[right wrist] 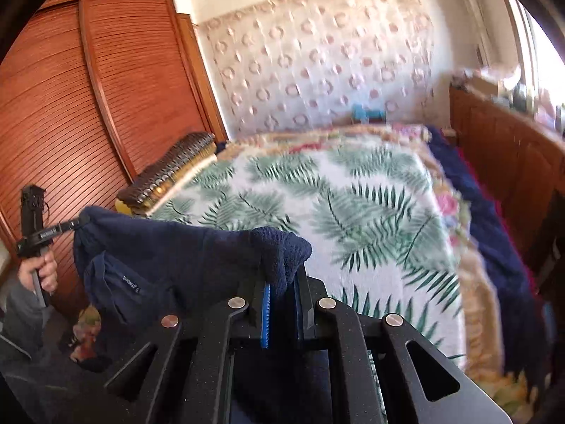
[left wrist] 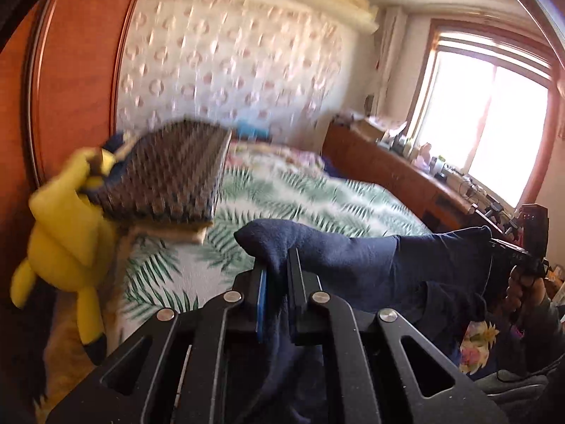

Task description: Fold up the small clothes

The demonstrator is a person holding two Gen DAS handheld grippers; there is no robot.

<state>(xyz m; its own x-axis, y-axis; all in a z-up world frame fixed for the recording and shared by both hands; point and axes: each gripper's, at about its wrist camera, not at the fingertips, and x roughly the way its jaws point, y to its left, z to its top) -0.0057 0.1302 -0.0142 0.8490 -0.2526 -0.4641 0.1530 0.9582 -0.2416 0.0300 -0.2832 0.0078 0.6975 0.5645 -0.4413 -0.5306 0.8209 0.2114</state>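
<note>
I have the left claw clenched on one corner of the navy garment, the cloth pinched between its blue-lined fingers. My right claw grips the opposite corner the same way, with a bunched tip of fabric poking up past its fingers. Between the two, the garment hangs stretched in the air above the near edge of the bed, not touching the palm-leaf blanket, and a loose part with a small printed label sags below the taut upper edge. From the left wrist view I see the other claw at the far right holding the cloth's end. A yellow plush toy and a dark woven cushion sit at the bed's left edge, by the wooden wardrobe. A wooden dresser runs along the right side under the window.
</note>
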